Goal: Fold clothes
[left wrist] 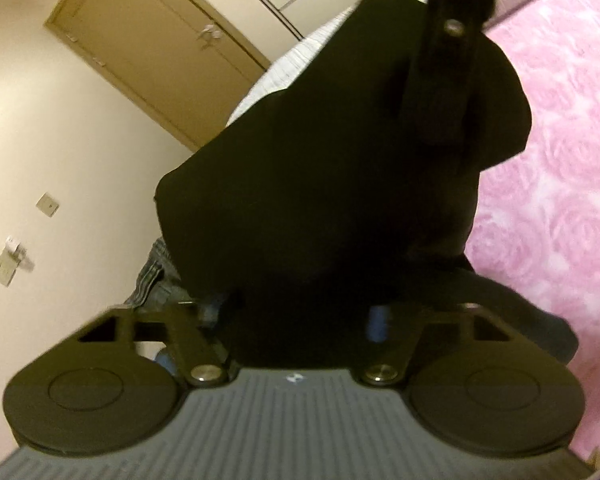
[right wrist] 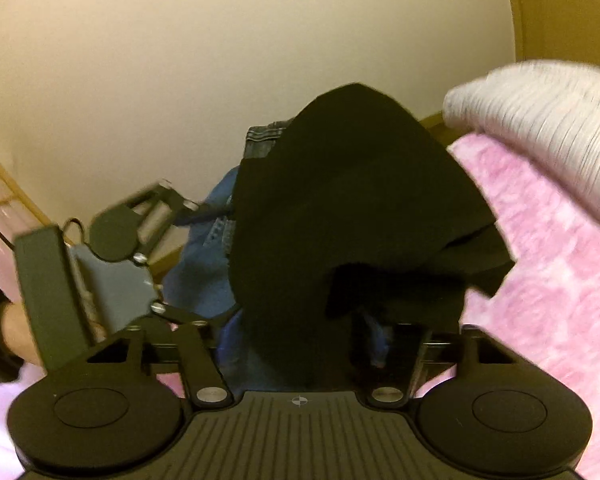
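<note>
1. Left gripper (left wrist: 300, 316): black cloth (left wrist: 340, 184) is draping over the space between its fingers and hiding the tips. The linkage arms are standing fairly far apart, with a blue pad (left wrist: 377, 322) showing at the right side. I cannot tell how wide the jaws are standing, nor whether they are pinching the cloth.
2. Right gripper (right wrist: 324, 332): the same black cloth (right wrist: 340, 208) is hanging over its fingers too. A blue pad (right wrist: 374, 340) is showing under the cloth's lower edge. The grip itself is hidden; I cannot tell whether the jaws are clamping the fabric.
3. In the right wrist view the left gripper (right wrist: 204, 216) is appearing at the left, its fingers reaching into the cloth's left edge. A hand (right wrist: 8, 332) is holding its body.
4. In the left wrist view the right gripper's dark finger (left wrist: 440, 80) is coming down from the top edge, lying against the cloth.
5. The cloth is being held up off the surface, bunching into a rounded peak between the two tools.
6. Behind the cloth, blue jeans (right wrist: 204, 272) are showing.
7. A pink rose-patterned bedspread (left wrist: 560, 160) is lying at the right.
8. A white ribbed blanket (right wrist: 548, 120) is sitting beyond the pink cover.
9. Background: a cream wall (right wrist: 180, 80) and a brown door (left wrist: 140, 40).
</note>
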`<control>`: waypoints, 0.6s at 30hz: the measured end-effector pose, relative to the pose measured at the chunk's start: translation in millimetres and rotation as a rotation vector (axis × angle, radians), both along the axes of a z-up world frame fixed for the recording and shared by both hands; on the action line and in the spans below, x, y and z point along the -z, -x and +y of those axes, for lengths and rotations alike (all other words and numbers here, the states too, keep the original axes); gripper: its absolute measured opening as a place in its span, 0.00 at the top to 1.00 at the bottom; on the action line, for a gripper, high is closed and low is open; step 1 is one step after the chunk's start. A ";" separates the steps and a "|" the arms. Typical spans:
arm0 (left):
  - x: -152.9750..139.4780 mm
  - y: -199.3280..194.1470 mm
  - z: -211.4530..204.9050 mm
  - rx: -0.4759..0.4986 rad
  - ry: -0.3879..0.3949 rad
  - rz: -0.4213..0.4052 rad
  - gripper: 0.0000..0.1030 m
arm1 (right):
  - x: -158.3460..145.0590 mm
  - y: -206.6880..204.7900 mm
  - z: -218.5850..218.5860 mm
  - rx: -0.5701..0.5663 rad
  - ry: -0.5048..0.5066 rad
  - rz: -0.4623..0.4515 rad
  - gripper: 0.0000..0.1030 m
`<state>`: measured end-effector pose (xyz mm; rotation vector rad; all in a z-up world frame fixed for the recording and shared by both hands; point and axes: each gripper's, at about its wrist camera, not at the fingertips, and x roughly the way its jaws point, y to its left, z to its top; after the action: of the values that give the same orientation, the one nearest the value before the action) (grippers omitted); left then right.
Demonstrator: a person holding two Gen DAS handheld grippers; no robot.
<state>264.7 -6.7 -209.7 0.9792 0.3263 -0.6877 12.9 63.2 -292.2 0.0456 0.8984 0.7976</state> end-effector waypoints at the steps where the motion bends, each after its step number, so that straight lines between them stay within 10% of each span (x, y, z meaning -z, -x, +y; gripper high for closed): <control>1: -3.7 -0.9 -1.3 -0.001 0.011 0.014 0.59 | -0.6 -2.8 0.2 0.000 -0.009 0.008 0.73; 5: -24.5 1.9 -6.9 0.025 0.036 0.013 0.85 | -22.0 -9.5 -9.9 0.029 -0.055 -0.033 0.83; 18: -134.6 16.4 -85.4 0.167 0.249 -0.097 0.88 | -130.6 -11.5 -121.6 0.270 -0.154 -0.239 0.88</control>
<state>248.3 -92.1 -75.2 0.8045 0.0712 -0.8082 24.5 -58.4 -161.7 0.1990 0.5886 0.6037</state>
